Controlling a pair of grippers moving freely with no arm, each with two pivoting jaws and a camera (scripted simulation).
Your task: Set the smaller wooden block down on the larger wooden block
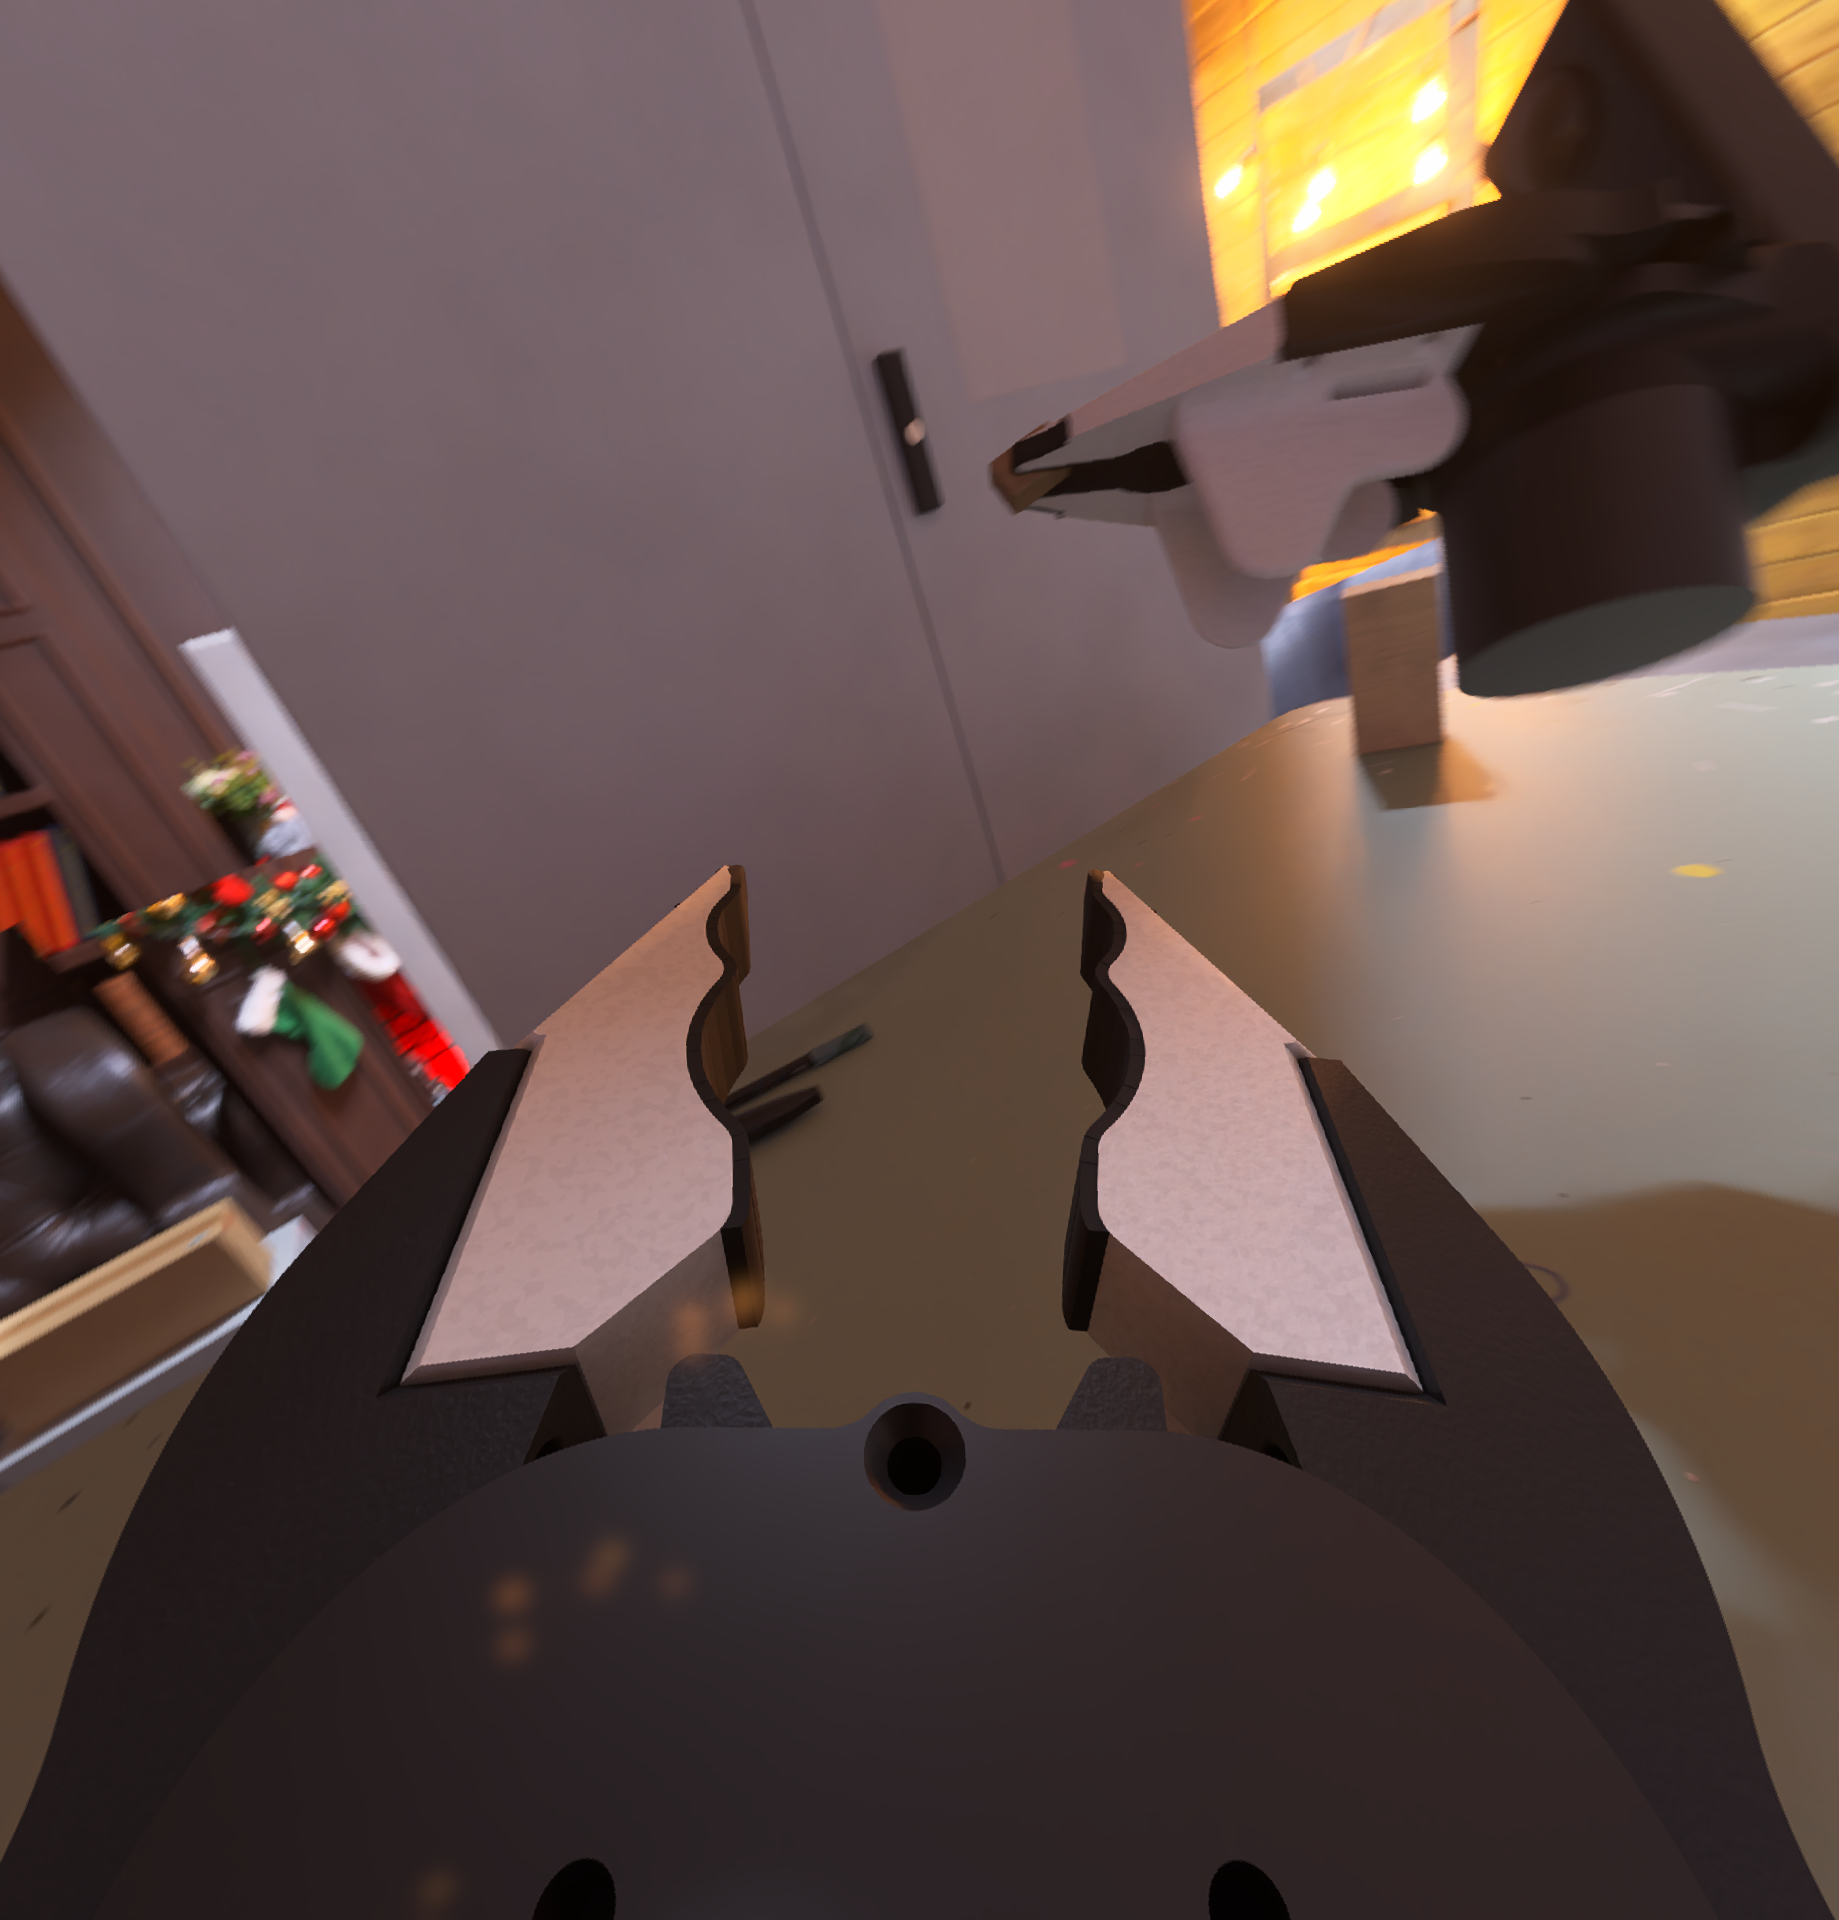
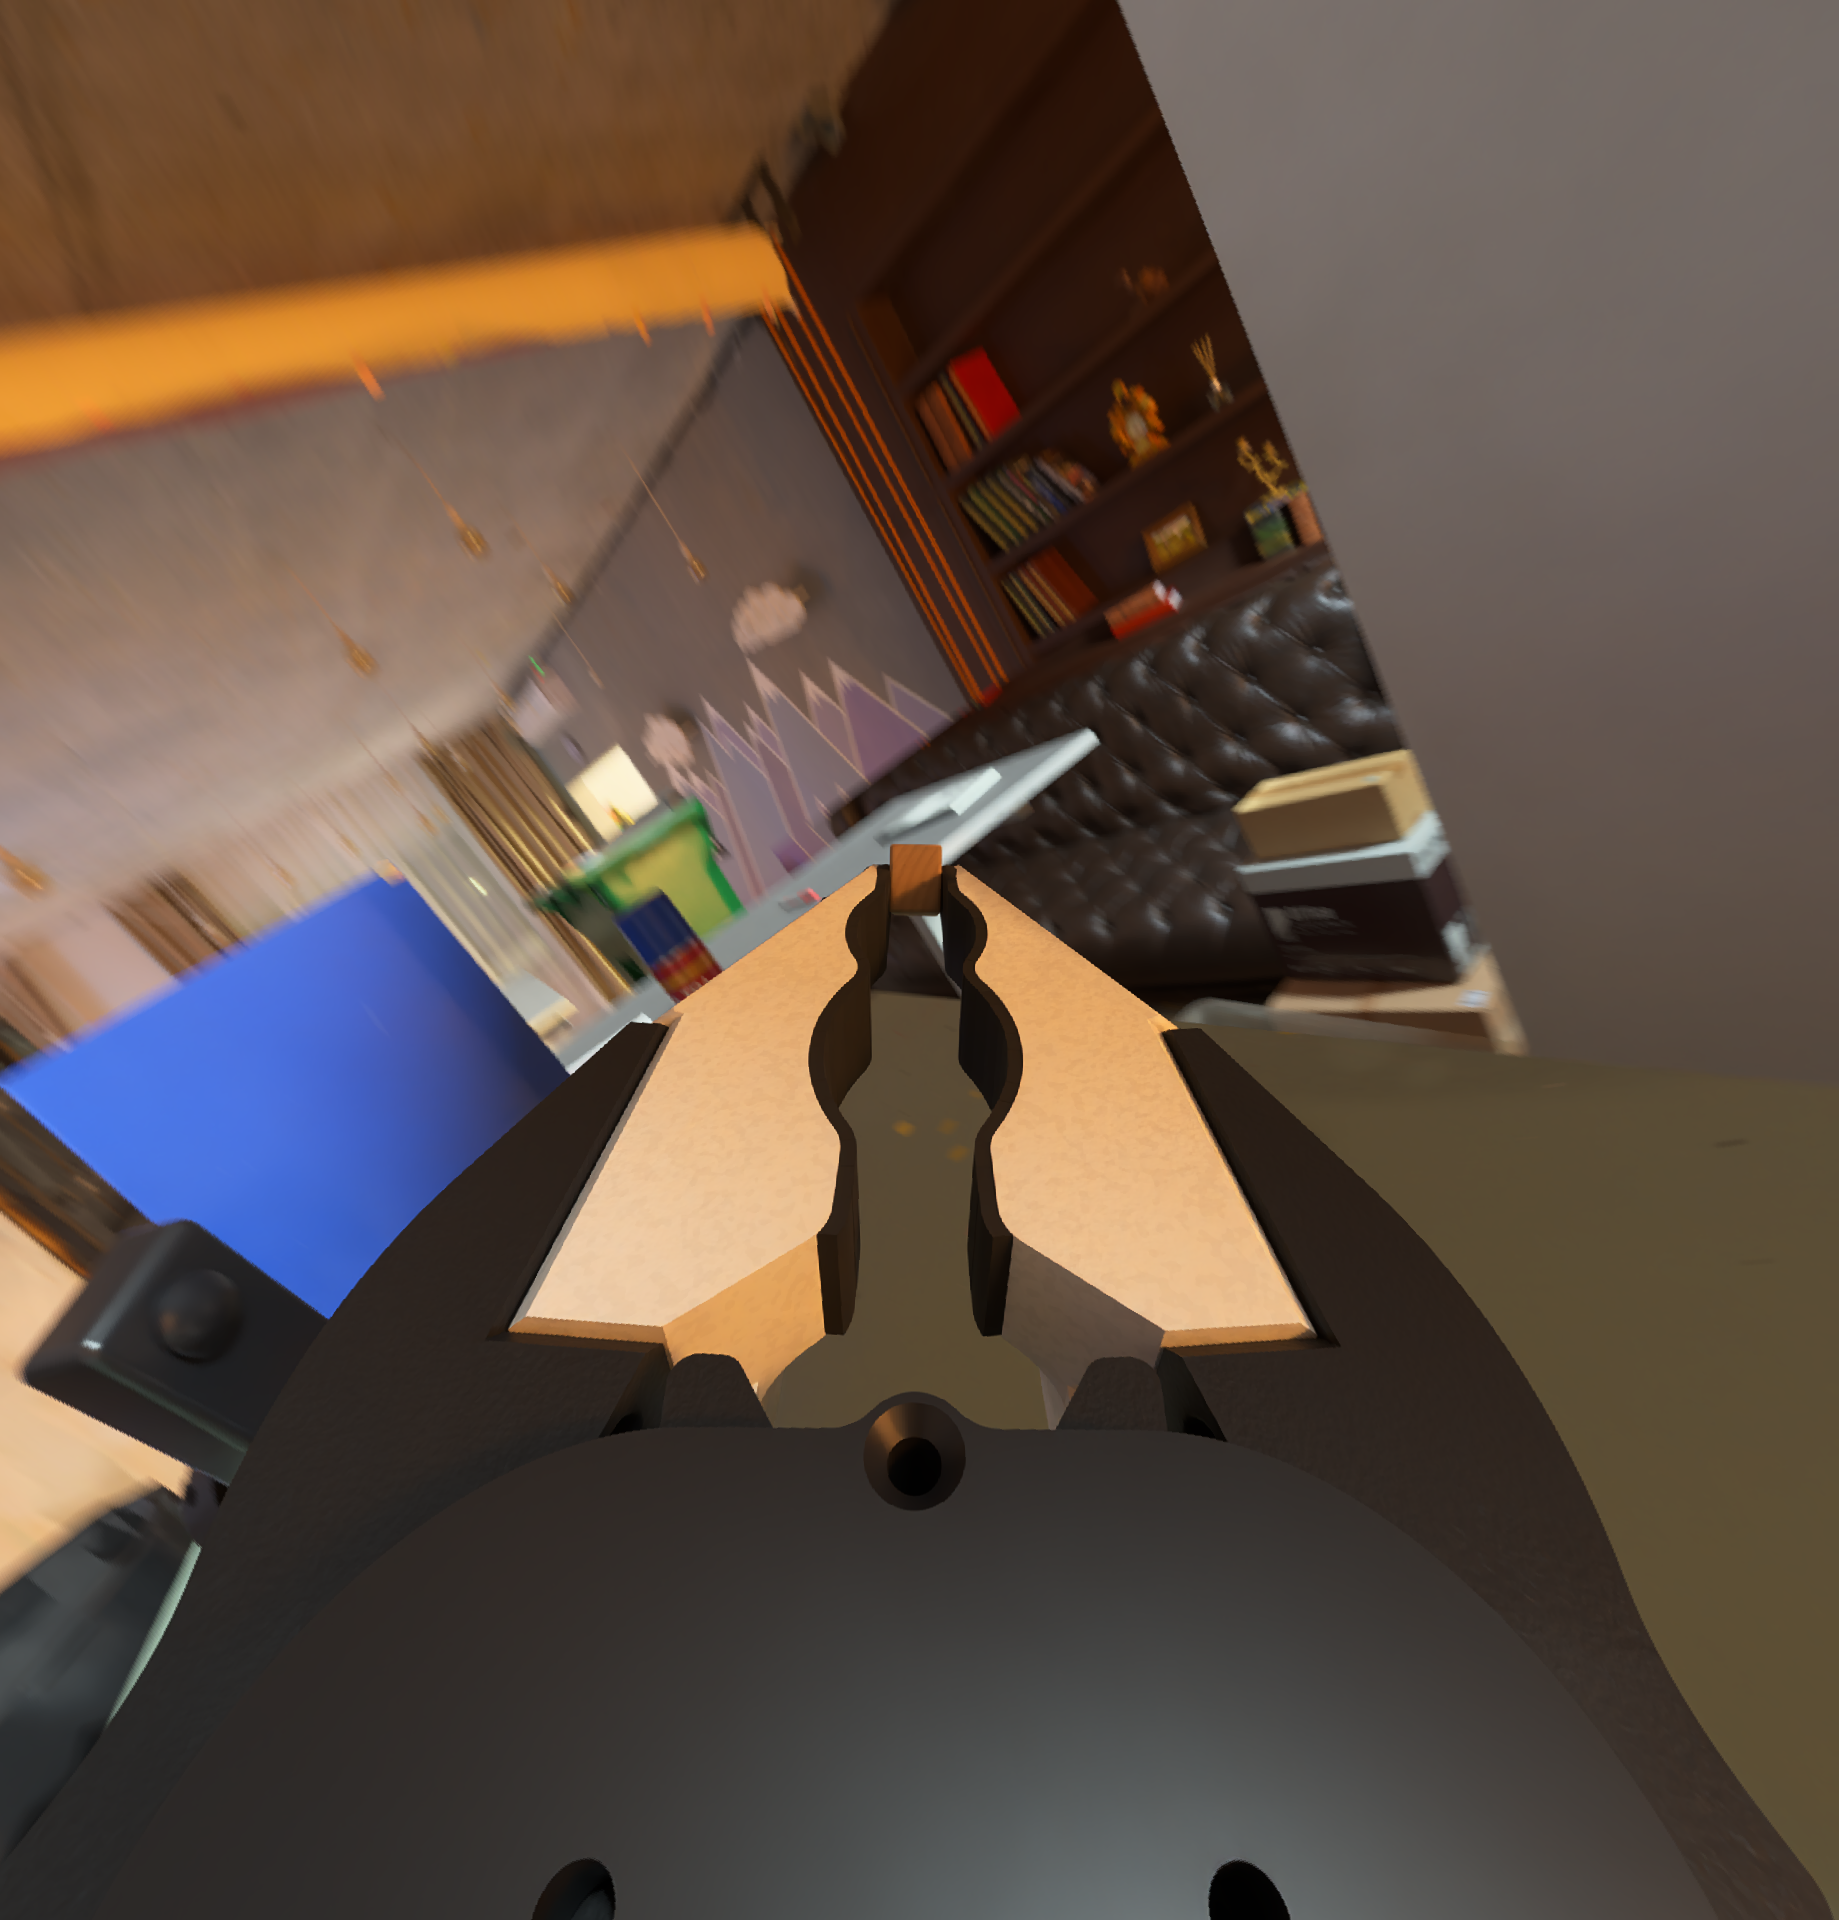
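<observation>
Your larger wooden block (image 1: 1396,665) stands on the bench (image 1: 1517,987) at its far right. The right hand-held gripper (image 1: 1019,480) holds the smaller wooden block (image 2: 915,878) above, left of it.

The larger wooden block (image 1: 1396,665) is standing alone on the table (image 1: 1517,987), bare surface lying around it; the right gripper (image 1: 1019,480) is hanging above and beside it.

The right gripper (image 1: 1029,483) hides part of the larger wooden block (image 1: 1398,665); two dark table objects (image 1: 790,1081) are unidentifiable.
</observation>
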